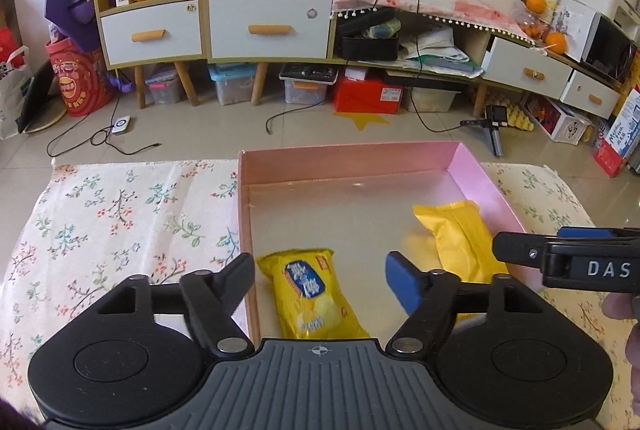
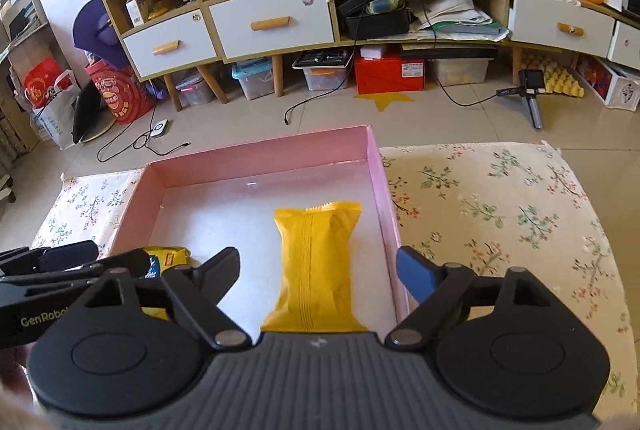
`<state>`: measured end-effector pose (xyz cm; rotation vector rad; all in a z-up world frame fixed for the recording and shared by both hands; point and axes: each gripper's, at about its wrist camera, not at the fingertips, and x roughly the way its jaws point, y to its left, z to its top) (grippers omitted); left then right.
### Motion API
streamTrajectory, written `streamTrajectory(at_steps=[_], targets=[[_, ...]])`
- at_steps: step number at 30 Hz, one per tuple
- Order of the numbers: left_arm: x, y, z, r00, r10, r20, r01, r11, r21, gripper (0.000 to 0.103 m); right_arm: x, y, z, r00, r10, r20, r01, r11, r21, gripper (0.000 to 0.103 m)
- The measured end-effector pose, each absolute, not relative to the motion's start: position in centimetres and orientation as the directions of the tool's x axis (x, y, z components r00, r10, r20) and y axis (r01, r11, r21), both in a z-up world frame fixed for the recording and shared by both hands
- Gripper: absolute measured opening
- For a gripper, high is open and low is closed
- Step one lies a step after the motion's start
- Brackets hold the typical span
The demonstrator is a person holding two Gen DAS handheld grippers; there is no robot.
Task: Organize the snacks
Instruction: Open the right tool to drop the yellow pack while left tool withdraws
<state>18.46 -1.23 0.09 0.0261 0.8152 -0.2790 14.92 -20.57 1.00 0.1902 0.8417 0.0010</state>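
Below the left claw (image 1: 320,276), between its wide-spread fingers, a printed yellow packet (image 1: 314,300) lies flat on the floor of the pink box (image 1: 348,160), close to the box's left wall. Neither finger touches it, so the claw holds nothing and the packet looks released. Right of that claw, a plain yellow packet (image 1: 456,232) rests seam-up near the box's right wall, well apart from the first.

From the right wrist view, the right claw (image 2: 318,272) is spread wide too, with that plain packet (image 2: 316,254) lying between and just beyond its fingers, untouched by either. To its left, the printed packet (image 2: 166,258) peeks out from behind the other claw's body.

Both snacks therefore appear to be placed inside the box, side by side, and both claws are empty. Outside the box, the floral cloth (image 2: 500,210) to the right of the right claw and to the left of the left claw shows no further packets. Judging by this, little seems left, unless more snacks sit out of view.
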Motion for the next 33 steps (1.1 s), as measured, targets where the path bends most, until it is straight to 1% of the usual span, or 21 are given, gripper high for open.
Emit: streamTrajectory(at_steps=[4, 6, 9, 14, 16, 26, 33], targets=[[17.1, -0.7, 0.7, 0.643, -0.242, -0.726, 0.261, 0.961, -0.089, 0.086, 13.5, -20.8, 1.5, 0.668, 0.076, -0.741, 0.076, 0.983, 0.169, 0.091], [16.2, -0.3, 0.9, 0.647, -0.236, -0.725, 0.265, 0.961, -0.077, 0.088, 12.6, -20.9, 1.8, 0.668, 0.077, -0.740, 0.076, 0.982, 0.171, 0.094], [14.7, 0.3, 1.3, 0.649, -0.234, -0.724, 0.264, 0.962, -0.074, 0.092, 11.4, -21.1, 2.1, 0.667, 0.077, -0.741, 0.077, 0.982, 0.172, 0.097], [12.5, 1.3, 1.9, 0.643, -0.247, -0.725, 0.267, 0.959, -0.091, 0.095, 9.3, -21.0, 2.3, 0.660, 0.078, -0.748, 0.076, 0.983, 0.169, 0.099], [11.6, 1.8, 2.0, 0.642, -0.253, -0.724, 0.269, 0.958, -0.096, 0.098, 8.5, -20.9, 2.4, 0.658, 0.077, -0.749, 0.073, 0.983, 0.166, 0.100], [7.6, 3.1, 1.3, 0.617, -0.248, -0.747, 0.276, 0.957, -0.090, 0.099, 5.0, -19.5, 2.7, 0.656, 0.091, -0.749, 0.040, 0.987, 0.154, 0.103], [5.7, 4.1, 0.3, 0.613, -0.259, -0.747, 0.293, 0.952, -0.089, 0.099, 2.9, -18.6, 2.0, 0.666, 0.100, -0.739, 0.015, 0.989, 0.148, 0.103]])
